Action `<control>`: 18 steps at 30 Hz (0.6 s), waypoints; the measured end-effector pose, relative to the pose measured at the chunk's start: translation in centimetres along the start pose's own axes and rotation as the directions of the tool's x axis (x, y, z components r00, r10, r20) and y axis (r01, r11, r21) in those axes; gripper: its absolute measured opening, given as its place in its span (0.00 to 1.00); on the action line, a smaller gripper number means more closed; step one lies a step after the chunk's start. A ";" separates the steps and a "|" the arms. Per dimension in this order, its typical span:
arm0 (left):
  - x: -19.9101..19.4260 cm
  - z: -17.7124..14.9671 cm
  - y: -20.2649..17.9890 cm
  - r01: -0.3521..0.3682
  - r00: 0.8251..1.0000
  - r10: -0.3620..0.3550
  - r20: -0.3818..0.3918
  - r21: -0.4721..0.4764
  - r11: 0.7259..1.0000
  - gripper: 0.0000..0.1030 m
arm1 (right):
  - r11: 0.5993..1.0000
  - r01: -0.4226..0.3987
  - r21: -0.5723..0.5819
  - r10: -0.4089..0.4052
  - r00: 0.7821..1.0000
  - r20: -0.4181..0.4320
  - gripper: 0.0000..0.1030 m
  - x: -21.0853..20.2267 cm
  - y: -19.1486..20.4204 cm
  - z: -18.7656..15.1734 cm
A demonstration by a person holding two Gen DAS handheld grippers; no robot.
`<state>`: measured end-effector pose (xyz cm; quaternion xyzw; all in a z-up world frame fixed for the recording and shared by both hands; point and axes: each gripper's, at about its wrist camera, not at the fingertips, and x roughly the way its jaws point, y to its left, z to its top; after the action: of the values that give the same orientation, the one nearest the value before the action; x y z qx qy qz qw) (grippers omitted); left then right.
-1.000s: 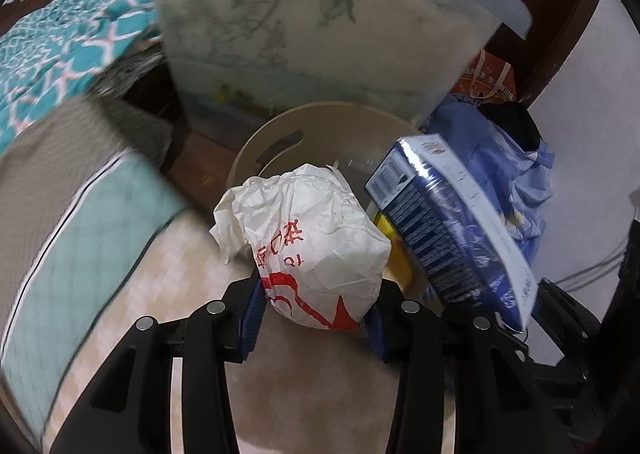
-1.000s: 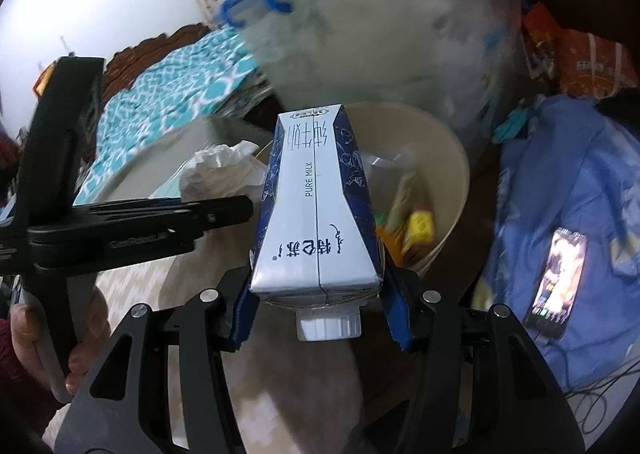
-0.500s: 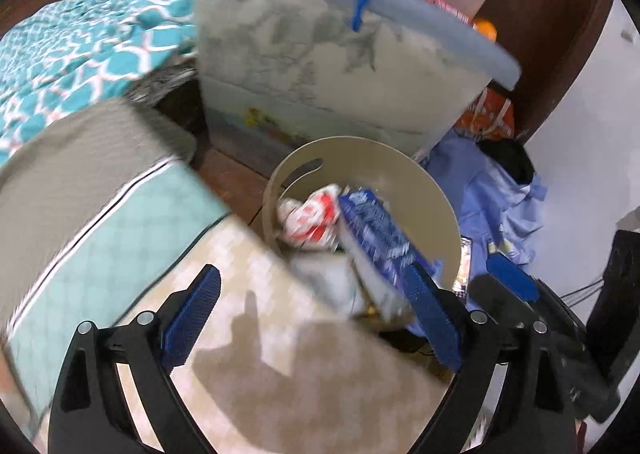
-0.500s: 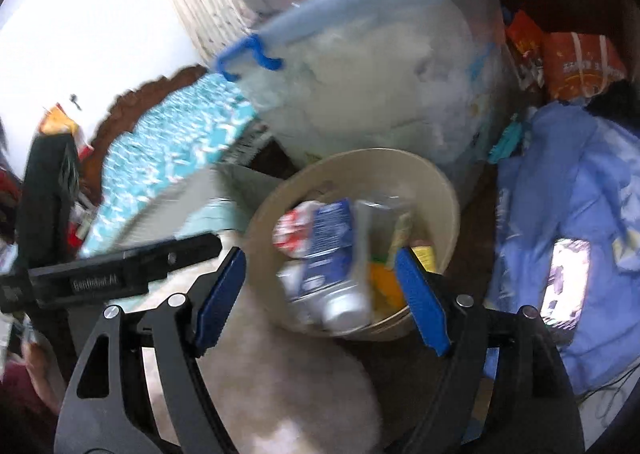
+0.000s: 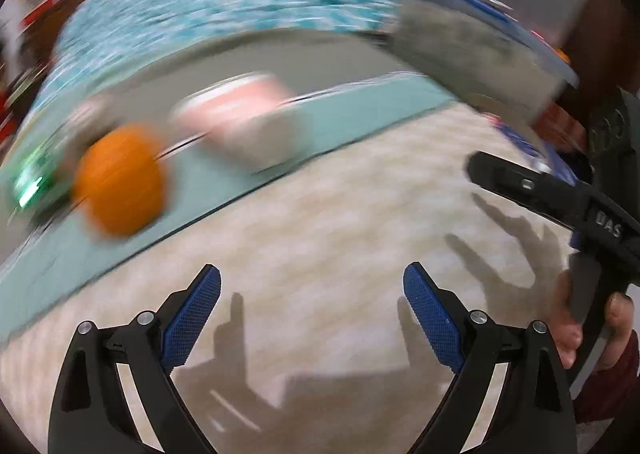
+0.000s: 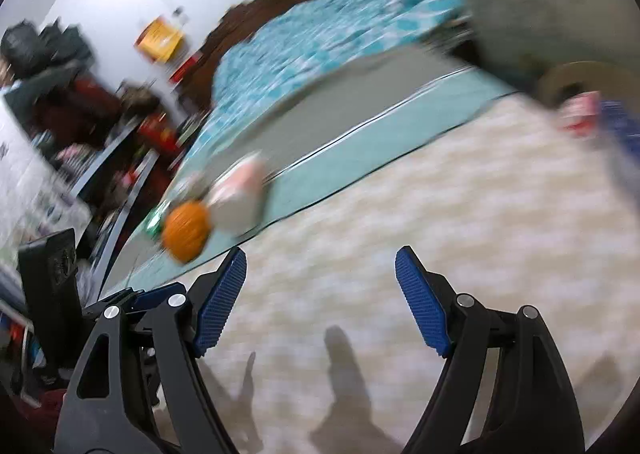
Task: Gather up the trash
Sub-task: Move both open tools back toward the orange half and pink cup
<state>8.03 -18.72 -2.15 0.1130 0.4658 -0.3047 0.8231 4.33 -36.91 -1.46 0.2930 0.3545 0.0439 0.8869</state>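
Both views are smeared by motion blur. The left tongs stand wide apart with nothing between the blue pads, only the pale checked bedcover below. The right tongs are likewise spread and empty over the same cover; in the left view they show at the far right edge, held by a hand in a dark red sleeve.

Ahead and left of both tongs, on a teal band of the bed, lie an orange ball-like thing, just beside it a pink and white carton or cup, too blurred to name, and a green item further left. None of them touches either tongs.

The tan bin sits ahead and right of the right tongs, at the bed's edge, with red-and-white paper and a dark blue carton showing in it. Behind it stands a clear storage box with a blue-trimmed lid.

Beyond the teal band come a grey strip and a turquoise patterned blanket, then a dark wooden headboard and a white wall. Cluttered shelves fill the left of the right view.
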 end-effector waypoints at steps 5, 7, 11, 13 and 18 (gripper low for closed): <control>-2.3 -0.8 8.4 -0.132 0.989 0.140 0.039 -0.156 0.979 0.87 | 0.992 0.025 -0.123 -0.030 0.999 -0.039 0.79 4.3 5.7 0.1; -2.5 0.2 9.9 -0.156 0.983 0.170 0.073 -0.164 0.974 0.90 | 0.991 0.056 -0.122 -0.062 0.997 -0.040 0.85 5.7 6.4 0.7; -0.4 3.1 10.7 -0.180 0.976 0.195 0.094 -0.142 0.973 0.92 | 0.985 0.094 -0.141 -0.099 0.995 -0.032 0.92 7.8 8.0 2.4; 0.8 4.3 10.5 -0.183 0.977 0.195 0.082 -0.135 0.974 0.92 | 0.979 0.116 -0.166 -0.122 0.992 -0.030 0.93 8.9 8.7 3.6; 3.9 6.3 10.0 -0.214 0.976 0.217 0.030 -0.092 0.972 0.91 | 0.981 0.139 -0.137 -0.148 0.987 -0.060 0.93 11.9 8.2 5.9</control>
<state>20.01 -15.33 -3.03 0.1202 0.4474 -0.1947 0.8646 18.14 -29.62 -0.75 0.2052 0.4016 0.0135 0.8924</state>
